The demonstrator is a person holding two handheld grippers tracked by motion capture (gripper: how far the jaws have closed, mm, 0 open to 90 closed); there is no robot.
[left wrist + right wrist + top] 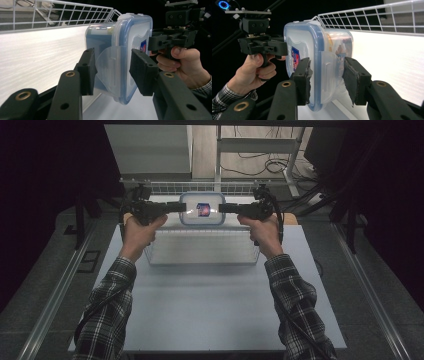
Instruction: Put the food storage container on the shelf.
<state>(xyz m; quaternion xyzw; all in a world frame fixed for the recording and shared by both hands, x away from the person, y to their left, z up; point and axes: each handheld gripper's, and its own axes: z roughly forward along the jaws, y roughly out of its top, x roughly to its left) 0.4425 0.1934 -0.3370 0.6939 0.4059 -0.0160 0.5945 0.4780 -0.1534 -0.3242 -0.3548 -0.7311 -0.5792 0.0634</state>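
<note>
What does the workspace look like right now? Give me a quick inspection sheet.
Surface: pale table, bare near the person.
Job's things: lidded plastic container with a blue-rimmed lid, held up over the wire basket.
Clutter: nothing seen.
Grippers: left claw shut on the container's left end; right claw shut on its right end, each over a side latch.
Cables: one trails from each claw along the sleeves; more loose on the floor behind.
Surroundings: dark; white frame beyond the table.

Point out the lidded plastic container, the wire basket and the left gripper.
plastic container point(202, 209), high view, on the clear lid with the blue rim.
wire basket point(200, 260), high view, on its near wall.
left gripper point(112, 72), left gripper view, between its two black jaws.
</note>
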